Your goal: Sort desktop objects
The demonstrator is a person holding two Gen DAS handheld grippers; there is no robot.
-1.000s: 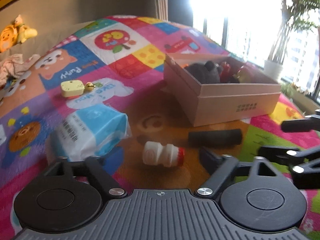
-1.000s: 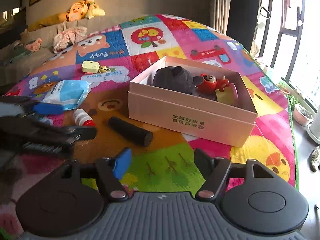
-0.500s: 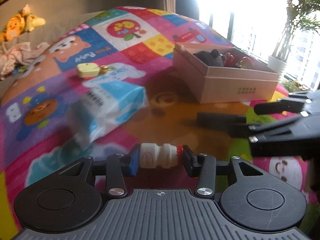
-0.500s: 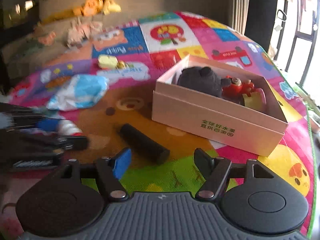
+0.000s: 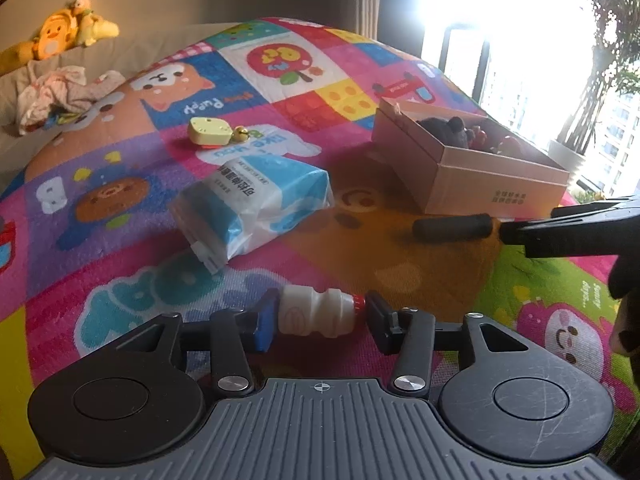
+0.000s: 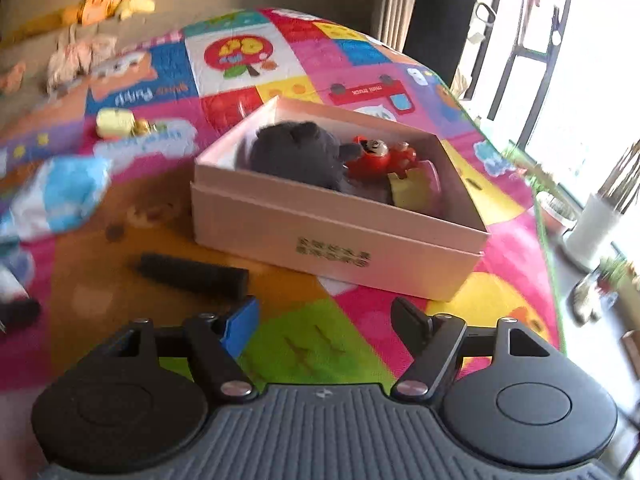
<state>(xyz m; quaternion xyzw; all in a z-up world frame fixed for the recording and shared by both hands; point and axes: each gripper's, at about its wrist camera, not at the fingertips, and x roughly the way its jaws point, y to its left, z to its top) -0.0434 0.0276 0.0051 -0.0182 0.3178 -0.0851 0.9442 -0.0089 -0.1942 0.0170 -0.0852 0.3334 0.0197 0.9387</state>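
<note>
My left gripper point(image 5: 318, 316) is shut on a small white bottle with a red cap point(image 5: 318, 316), held sideways between the fingers just above the play mat. A black cylinder point(image 5: 452, 227) lies on the mat beside the pink cardboard box point(image 5: 492, 196). My right gripper point(image 6: 324, 320) is open and empty, close behind the black cylinder point(image 6: 192, 272) and in front of the box point(image 6: 332, 236). The box holds a grey plush point(image 6: 296, 152), a red toy point(image 6: 376, 160) and a yellow piece. The right gripper also shows at the right edge of the left wrist view point(image 5: 560, 232).
A blue and white tissue pack point(image 5: 248, 204) and a yellow tag with a bell point(image 5: 210, 132) lie on the colourful play mat point(image 5: 120, 216). A sofa with plush toys point(image 5: 60, 36) stands behind. Windows and a potted plant point(image 5: 568, 152) are at the right.
My left gripper closed on the white bottle and lifted it off the mat. My right gripper moved forward towards the black cylinder and the box, staying open.
</note>
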